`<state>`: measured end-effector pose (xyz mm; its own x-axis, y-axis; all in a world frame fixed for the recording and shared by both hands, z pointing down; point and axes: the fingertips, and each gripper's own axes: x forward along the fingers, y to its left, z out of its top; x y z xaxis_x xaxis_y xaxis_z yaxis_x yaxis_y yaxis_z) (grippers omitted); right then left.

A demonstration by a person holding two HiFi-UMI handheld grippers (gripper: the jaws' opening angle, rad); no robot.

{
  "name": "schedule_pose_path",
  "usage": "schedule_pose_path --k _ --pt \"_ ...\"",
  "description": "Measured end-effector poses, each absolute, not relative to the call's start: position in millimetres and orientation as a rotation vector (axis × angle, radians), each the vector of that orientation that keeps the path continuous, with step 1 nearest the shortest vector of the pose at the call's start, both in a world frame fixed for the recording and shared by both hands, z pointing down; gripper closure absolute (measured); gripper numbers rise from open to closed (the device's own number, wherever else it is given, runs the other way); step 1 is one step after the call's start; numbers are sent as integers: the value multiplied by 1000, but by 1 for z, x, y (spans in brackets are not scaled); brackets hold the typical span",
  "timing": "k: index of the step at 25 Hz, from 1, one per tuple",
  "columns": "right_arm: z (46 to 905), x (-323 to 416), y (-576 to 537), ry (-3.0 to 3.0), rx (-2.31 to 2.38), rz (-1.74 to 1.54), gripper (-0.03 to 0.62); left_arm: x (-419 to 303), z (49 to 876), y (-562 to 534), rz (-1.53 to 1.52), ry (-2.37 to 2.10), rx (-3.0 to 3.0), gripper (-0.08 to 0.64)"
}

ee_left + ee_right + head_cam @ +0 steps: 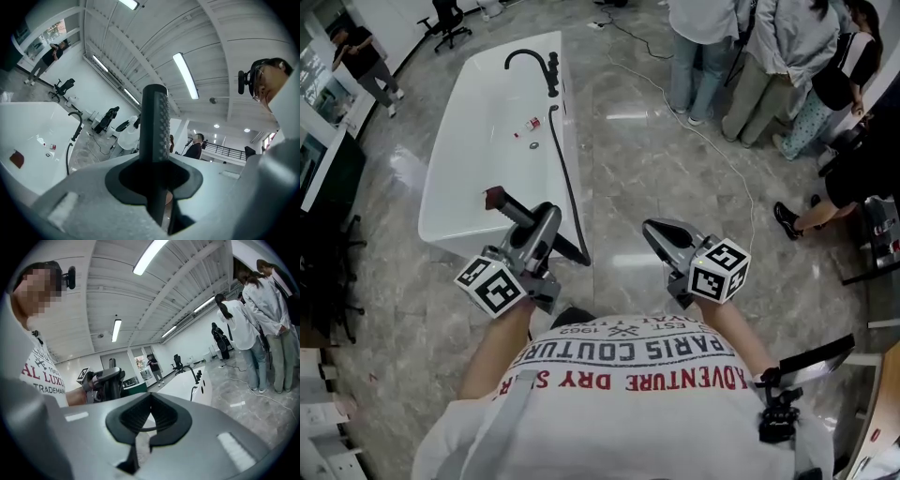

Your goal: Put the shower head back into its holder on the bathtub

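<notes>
While the black shower head (499,200) sits clamped between the jaws of the left gripper (546,223), its ribbed handle fills the gap in the left gripper view and its reddish face hangs over the near end of the white bathtub (478,141). A black hose (569,183) runs from the handle along the tub's right rim to the far end, where a curved black faucet (530,61) stands. The left gripper is held level at the tub's near corner. The right gripper (656,232), jaws pressed together with nothing between them, hovers just beside it over the grey marble floor (647,169), clear of the tub. A small red-and-white item (532,122) lies inside the tub. Several onlookers (769,56) stand at upper right, and a thin cable (712,141) trails across the floor near them.
</notes>
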<state>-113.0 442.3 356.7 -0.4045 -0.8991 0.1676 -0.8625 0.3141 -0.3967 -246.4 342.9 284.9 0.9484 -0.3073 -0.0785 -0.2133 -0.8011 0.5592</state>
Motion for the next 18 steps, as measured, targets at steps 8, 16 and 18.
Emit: schedule_pose_path --k 8,16,18 --pt "361 -110 453 2462 -1674 -681 591 -248 286 335 -217 -380 2545 471" --pt "357 -96 455 2442 -1690 -652 590 -236 279 328 -235 -355 2574 471" --pt "359 -95 455 2440 -1694 -665 591 -236 276 326 -239 -356 2564 471"
